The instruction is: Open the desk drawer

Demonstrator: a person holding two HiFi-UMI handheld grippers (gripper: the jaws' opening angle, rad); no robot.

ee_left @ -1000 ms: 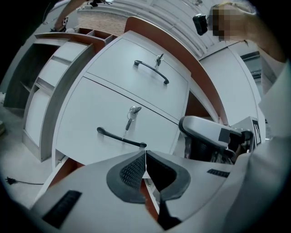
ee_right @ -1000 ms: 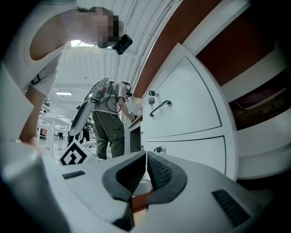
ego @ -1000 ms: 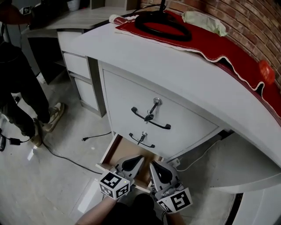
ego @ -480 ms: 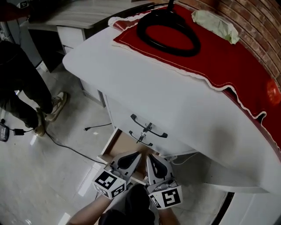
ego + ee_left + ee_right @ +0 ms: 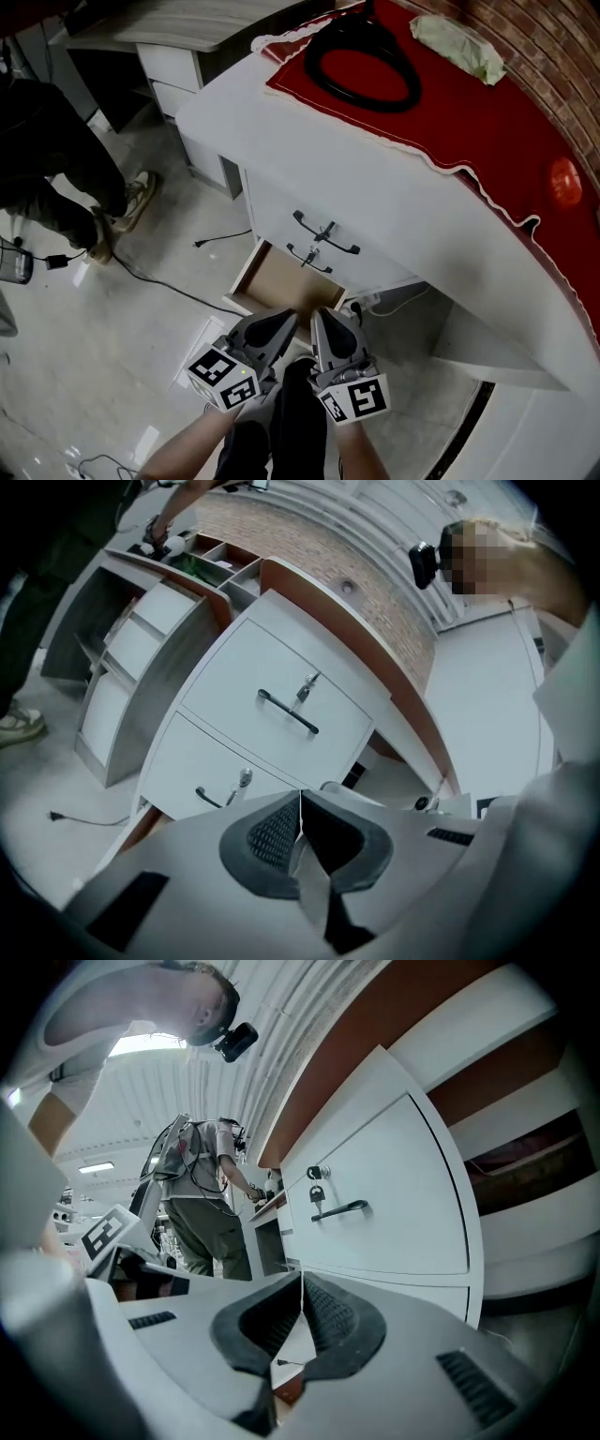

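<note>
Two level, closed claws: left claw [image 5: 279,323] beside right claw [image 5: 325,323].

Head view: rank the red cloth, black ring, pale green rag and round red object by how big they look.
1. red cloth
2. black ring
3. pale green rag
4. round red object
All sit on one desk top, so nearness barely skews this.

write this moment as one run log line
lowest drawer: pulled out | left hand-held gripper: shut, empty | right hand-held gripper: shut, empty
</note>
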